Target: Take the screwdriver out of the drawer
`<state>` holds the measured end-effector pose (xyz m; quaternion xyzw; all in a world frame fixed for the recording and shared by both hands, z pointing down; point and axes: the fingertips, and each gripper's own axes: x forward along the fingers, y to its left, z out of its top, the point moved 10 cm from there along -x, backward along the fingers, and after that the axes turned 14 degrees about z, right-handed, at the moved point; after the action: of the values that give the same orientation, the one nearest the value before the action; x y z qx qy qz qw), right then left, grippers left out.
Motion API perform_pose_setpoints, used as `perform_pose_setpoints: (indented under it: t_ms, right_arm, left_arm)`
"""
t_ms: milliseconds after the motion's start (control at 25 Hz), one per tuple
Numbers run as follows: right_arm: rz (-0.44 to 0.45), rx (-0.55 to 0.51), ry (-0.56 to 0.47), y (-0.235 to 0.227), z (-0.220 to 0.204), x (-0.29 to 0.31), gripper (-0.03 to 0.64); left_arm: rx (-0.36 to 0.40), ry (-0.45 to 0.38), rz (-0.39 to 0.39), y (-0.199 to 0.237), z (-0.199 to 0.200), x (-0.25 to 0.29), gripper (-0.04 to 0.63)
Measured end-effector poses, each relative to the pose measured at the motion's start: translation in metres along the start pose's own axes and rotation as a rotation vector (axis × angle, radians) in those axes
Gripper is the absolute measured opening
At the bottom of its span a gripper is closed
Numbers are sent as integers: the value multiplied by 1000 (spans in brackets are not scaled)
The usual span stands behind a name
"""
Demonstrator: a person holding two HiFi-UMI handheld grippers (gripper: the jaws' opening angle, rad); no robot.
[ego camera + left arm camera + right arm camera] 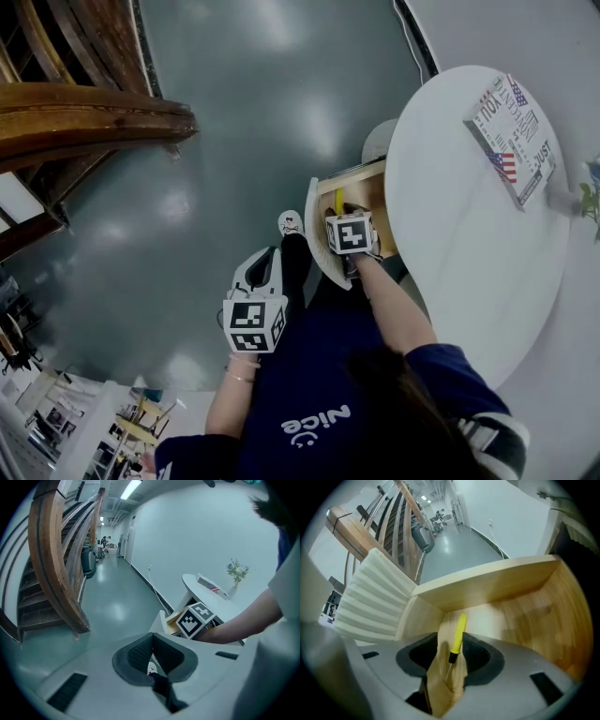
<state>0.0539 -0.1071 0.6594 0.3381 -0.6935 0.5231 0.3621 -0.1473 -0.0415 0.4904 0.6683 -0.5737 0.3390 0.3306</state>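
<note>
The round white counter stands over the open light-wood drawer, whose ribbed white front sits to the left of the right jaws. The right gripper is down inside the drawer with its jaws apart. The slim yellow-handled screwdriver lies between them on the drawer floor, its handle pointing ahead of the jaws and its metal shaft back between the pads. There is a gap on each side, so nothing looks clamped. The left gripper hangs away from the drawer over the floor, its jaws closed together on nothing.

As I judge it, the drawer is open and the reach is made. Closing on the tool and lifting it out are left. The head view shows only a sliver of yellow beyond the marker cube, and the right gripper view alone shows how the screwdriver lies between the jaws. The left gripper view shows the reaching arm from the side.
</note>
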Motion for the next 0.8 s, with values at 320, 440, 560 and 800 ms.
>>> perform_pose_setpoints:
  t_ms: [320,440,560,800]
  right_arm:
    - [-31,71,45,-14,-3,18,176]
    - [-34,85,58,-17,-3,25,178]
    - [-47,69,77,-17,-5,31,178]
    - [-121,17,59,-17,-3,33,127]
  left_arm:
    - [32,11,36,0,-2,-3,5]
    - [33,14,42,-1,-2,-3,5]
    - [43,29,43,-4,-6,-4,5]
    - [52,45,45,-7,-14,-6,3]
